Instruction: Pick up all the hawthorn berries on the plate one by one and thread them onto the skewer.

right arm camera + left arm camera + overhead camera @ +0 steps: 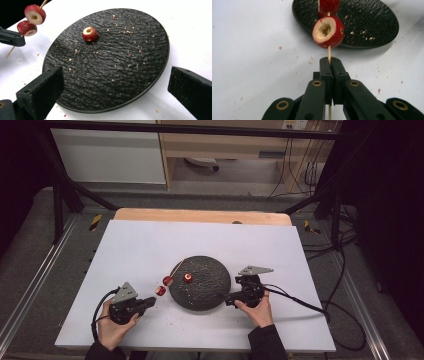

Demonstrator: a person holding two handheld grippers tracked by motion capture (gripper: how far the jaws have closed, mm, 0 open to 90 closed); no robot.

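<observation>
The table, white and speckled with reddish crumbs, carries everything here. Near its middle lies a round black plate with a rough, rippled surface, itself dusted with pale crumbs.

The left tongs are held just left of the plate, the person's left hand wrapped around the handle. Their jaws are pressed together on a thin wooden skewer, which runs up between them and slants over the plate's left edge. The right tongs sit at the plate's right edge in the right hand; their jaws stand wide apart with nothing between them, facing across the plate.

Two cored red fruit pieces are threaded on the skewer, off the table and beside the plate's left rim: the lower skewered fruit nearest the left tongs, hollow pale centre showing, and the upper skewered fruit just beyond it, the two close together. A third cored piece, the loose fruit, rests on the plate's left part, well apart from the right tongs.
</observation>
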